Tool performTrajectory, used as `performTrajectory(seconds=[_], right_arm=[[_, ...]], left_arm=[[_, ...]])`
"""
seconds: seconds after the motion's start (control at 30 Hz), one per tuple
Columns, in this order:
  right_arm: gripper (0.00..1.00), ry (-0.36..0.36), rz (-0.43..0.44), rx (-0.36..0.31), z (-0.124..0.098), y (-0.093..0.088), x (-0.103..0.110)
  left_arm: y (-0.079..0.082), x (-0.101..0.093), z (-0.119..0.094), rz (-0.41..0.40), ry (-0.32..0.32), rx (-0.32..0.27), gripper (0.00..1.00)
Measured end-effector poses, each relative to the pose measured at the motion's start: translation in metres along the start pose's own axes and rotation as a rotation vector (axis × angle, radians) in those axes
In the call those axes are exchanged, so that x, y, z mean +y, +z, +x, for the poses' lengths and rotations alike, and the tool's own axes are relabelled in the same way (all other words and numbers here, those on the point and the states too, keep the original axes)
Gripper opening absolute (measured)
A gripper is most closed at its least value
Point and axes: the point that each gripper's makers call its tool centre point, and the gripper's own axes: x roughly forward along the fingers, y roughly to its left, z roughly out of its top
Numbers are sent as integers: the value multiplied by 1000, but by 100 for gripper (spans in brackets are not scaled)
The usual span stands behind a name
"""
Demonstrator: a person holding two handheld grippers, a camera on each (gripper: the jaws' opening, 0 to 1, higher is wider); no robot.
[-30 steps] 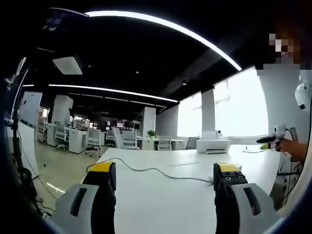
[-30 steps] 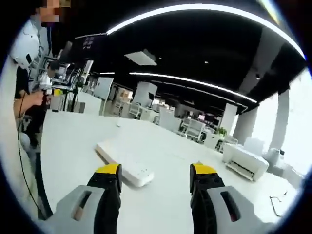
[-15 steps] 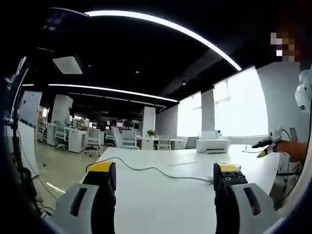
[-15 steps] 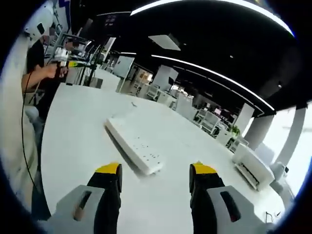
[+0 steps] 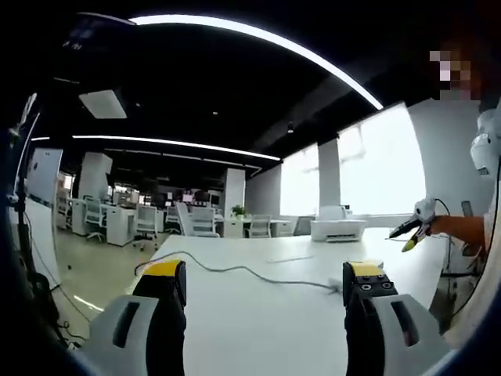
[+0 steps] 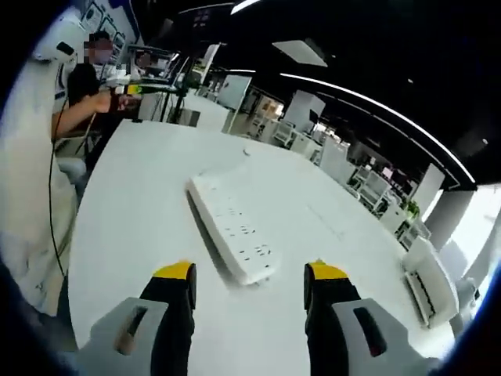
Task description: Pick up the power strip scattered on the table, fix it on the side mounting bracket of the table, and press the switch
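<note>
A long white power strip [image 6: 232, 226] lies flat on the white table [image 6: 141, 204] in the right gripper view, its near end just beyond my right gripper [image 6: 249, 276]. That gripper is open, with nothing between its yellow-tipped jaws. In the left gripper view my left gripper [image 5: 264, 274] is open too, hovering over the table [image 5: 258, 321]. A grey cable [image 5: 235, 270] runs across the tabletop ahead of it.
A white printer [image 5: 337, 229] stands at the table's far end. A person at the right edge holds a small gripper tool [image 5: 415, 229]; the same person [image 6: 86, 102] stands at the left in the right gripper view. Office desks and chairs [image 5: 141, 223] fill the background.
The right gripper view has tilted down and closed in on the power strip, which now looks larger and more central. The left gripper view has barely shifted; the person's hand rose slightly.
</note>
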Motion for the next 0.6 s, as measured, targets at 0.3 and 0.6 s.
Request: performTrajectory(seconds=[0.3,0.6], right_arm=[[52,90,-55,85,18,3,-13],[53,191,-125,189,36,3,-12]], left_arm=[[-2,-3,1,1,-6,6,86],[2,-5,1,-4,-16,-5,86]])
